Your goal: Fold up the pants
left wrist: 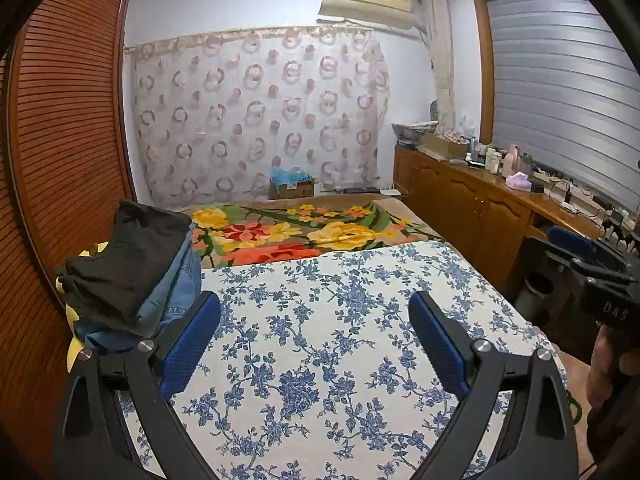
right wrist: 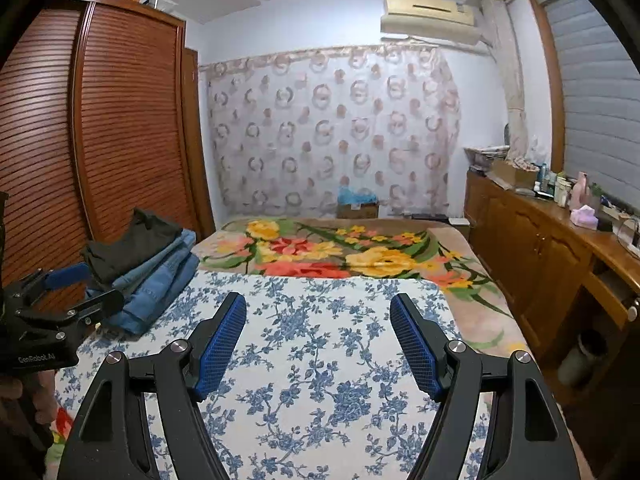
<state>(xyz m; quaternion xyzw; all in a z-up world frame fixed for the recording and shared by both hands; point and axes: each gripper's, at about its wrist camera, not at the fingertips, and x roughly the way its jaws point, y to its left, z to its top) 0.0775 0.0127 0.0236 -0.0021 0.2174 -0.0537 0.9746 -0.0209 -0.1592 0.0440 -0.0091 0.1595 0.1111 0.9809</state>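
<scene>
A stack of folded pants lies at the left edge of the bed: a dark pair (left wrist: 128, 256) on top of blue jeans (left wrist: 180, 292). The right wrist view shows the same dark pair (right wrist: 132, 248) over the jeans (right wrist: 160, 284). My left gripper (left wrist: 316, 308) hangs open over the blue-flowered white cloth (left wrist: 340, 340), just right of the stack, with nothing between its blue pads (left wrist: 192, 344). My right gripper (right wrist: 318, 304) is open too, over the same cloth (right wrist: 320, 360), holding nothing. Each gripper shows in the other's view: the right gripper (left wrist: 552, 246) at the right edge, the left gripper (right wrist: 104, 284) beside the stack.
A bright flowered blanket (left wrist: 300, 232) covers the far half of the bed. A slatted wooden wardrobe (left wrist: 68, 140) stands close on the left. A wooden cabinet (left wrist: 480, 208) crowded with bottles runs along the right under the window blind. A cardboard box (left wrist: 292, 188) sits beyond the bed by the curtain.
</scene>
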